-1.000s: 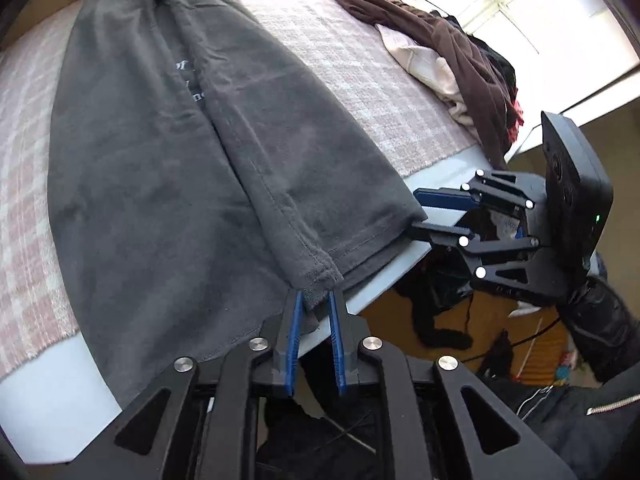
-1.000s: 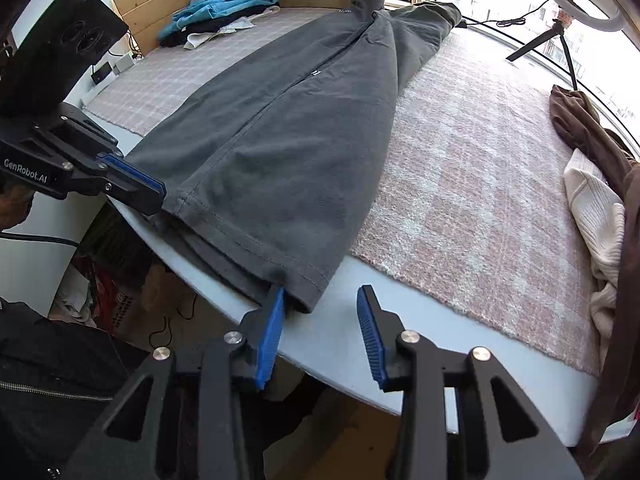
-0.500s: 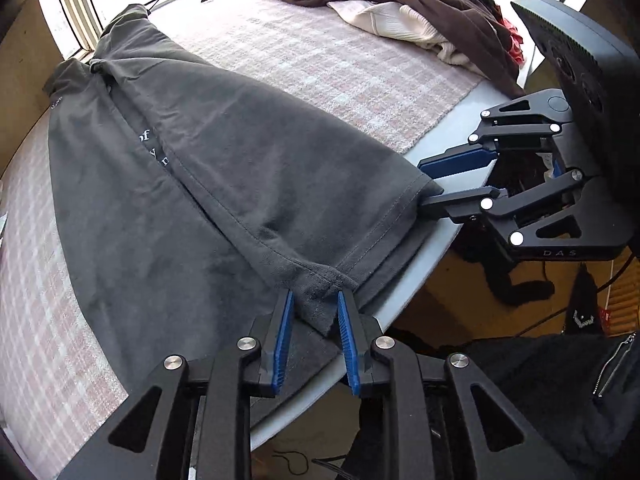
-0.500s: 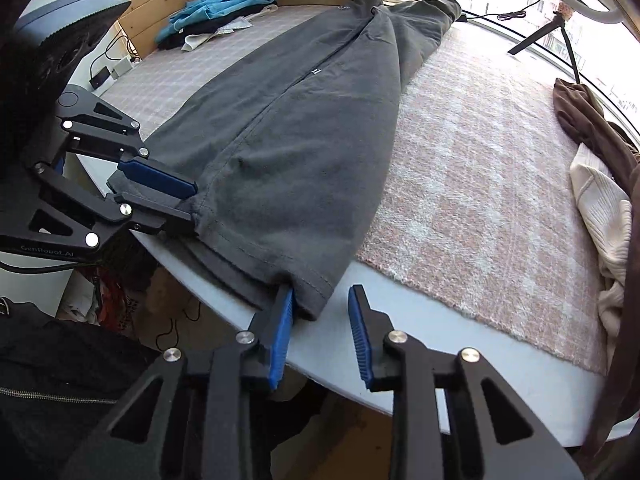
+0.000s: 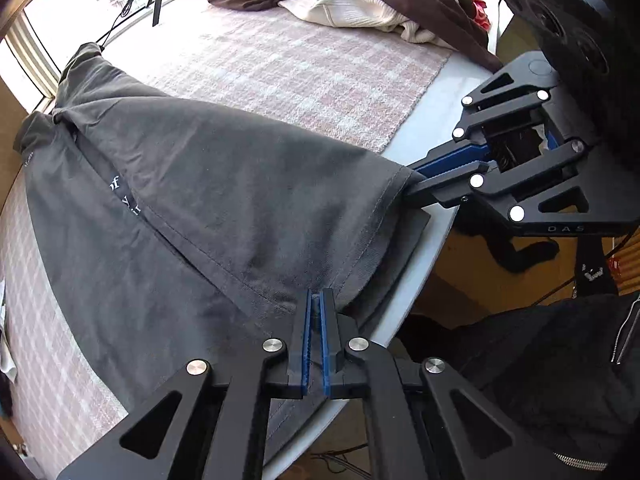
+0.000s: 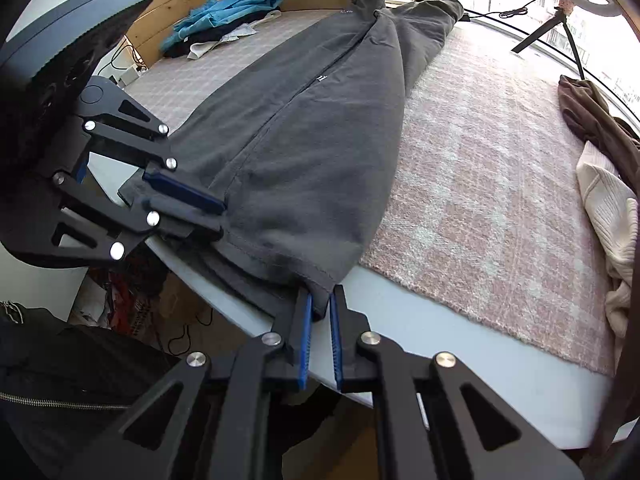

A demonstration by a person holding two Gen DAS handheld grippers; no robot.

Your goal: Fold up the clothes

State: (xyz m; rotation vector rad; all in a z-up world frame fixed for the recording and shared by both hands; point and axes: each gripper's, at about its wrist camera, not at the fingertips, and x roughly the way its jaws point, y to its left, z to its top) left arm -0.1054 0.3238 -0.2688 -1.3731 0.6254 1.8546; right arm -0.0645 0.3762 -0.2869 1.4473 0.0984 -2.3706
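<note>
- Grey T-shirt spread long over the pink checked cloth, hem at the near edge of the surface, partly hanging over it.
- Left gripper with fingers pressed narrow on one hem corner.
- Right gripper with fingers narrow around the other hem corner, cloth between them.
- Brown garment and cream garment piled at the right edge.
</note>
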